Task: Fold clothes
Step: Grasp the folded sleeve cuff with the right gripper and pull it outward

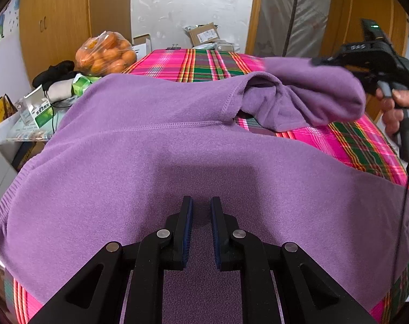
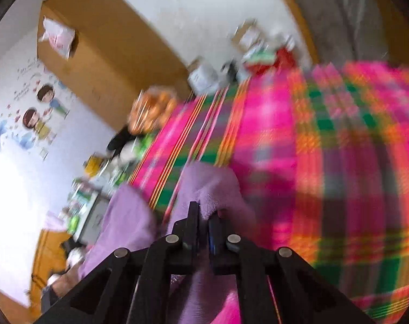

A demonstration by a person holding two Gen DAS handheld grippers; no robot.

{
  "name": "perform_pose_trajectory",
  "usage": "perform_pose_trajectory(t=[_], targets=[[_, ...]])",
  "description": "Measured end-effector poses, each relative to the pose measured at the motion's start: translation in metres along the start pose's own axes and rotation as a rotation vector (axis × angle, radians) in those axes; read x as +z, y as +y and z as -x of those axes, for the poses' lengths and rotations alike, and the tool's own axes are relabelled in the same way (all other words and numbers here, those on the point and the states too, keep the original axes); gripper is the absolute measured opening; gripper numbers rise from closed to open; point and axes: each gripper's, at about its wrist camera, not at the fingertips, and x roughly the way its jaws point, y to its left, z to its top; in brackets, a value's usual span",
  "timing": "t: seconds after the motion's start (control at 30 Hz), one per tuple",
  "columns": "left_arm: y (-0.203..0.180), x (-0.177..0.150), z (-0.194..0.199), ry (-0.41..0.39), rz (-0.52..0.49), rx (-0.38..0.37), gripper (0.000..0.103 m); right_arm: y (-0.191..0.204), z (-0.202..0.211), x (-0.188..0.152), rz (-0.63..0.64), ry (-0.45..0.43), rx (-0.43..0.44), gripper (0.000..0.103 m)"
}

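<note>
A purple fleece sweater lies spread over the pink and green plaid tablecloth. In the left wrist view my left gripper sits low on the near part of the sweater, jaws nearly together with purple fabric in the narrow gap. At the right a hand holds my right gripper, which lifts the sweater's sleeve off the cloth. The blurred right wrist view shows the right gripper shut on a bunched fold of that sleeve, above the plaid cloth.
A bag of oranges, small boxes and dark clothing crowd the left side beyond the table. A cardboard box stands at the far end. Wooden wardrobes line the back wall. A black cable hangs at the right.
</note>
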Motion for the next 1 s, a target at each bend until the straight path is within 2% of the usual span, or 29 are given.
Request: perform_pose_trajectory(t=[0.17, 0.27, 0.5, 0.67, 0.8, 0.9, 0.97, 1.0], targets=[[-0.001, 0.000, -0.001, 0.000, -0.005, 0.006, 0.013, -0.035, 0.077, 0.038, -0.048, -0.216, -0.108, 0.006], [-0.001, 0.000, -0.001, 0.000, -0.007, 0.009, 0.013, -0.050, 0.104, 0.046, -0.058, -0.287, -0.149, 0.006], [-0.003, -0.001, -0.001, 0.000, -0.014, 0.017, 0.013, -0.091, 0.087, 0.033, -0.104, -0.234, -0.247, 0.006], [-0.004, 0.000, -0.001, 0.001, -0.016, 0.020, 0.013, -0.103, 0.071, 0.027, -0.102, -0.177, -0.256, 0.009], [-0.005, 0.000, 0.000, 0.001, -0.017, 0.021, 0.013, -0.105, 0.050, 0.022, -0.057, -0.055, -0.307, 0.013], [-0.004, 0.000, 0.000, 0.000, -0.014, 0.017, 0.013, -0.114, 0.044, 0.018, -0.053, -0.038, -0.529, 0.015], [-0.004, 0.000, 0.001, 0.000, -0.014, 0.018, 0.013, -0.115, 0.050, 0.018, -0.059, -0.085, -0.613, 0.017], [-0.004, 0.000, 0.001, 0.001, -0.015, 0.019, 0.013, -0.112, 0.053, 0.018, -0.046, -0.109, -0.627, 0.018]])
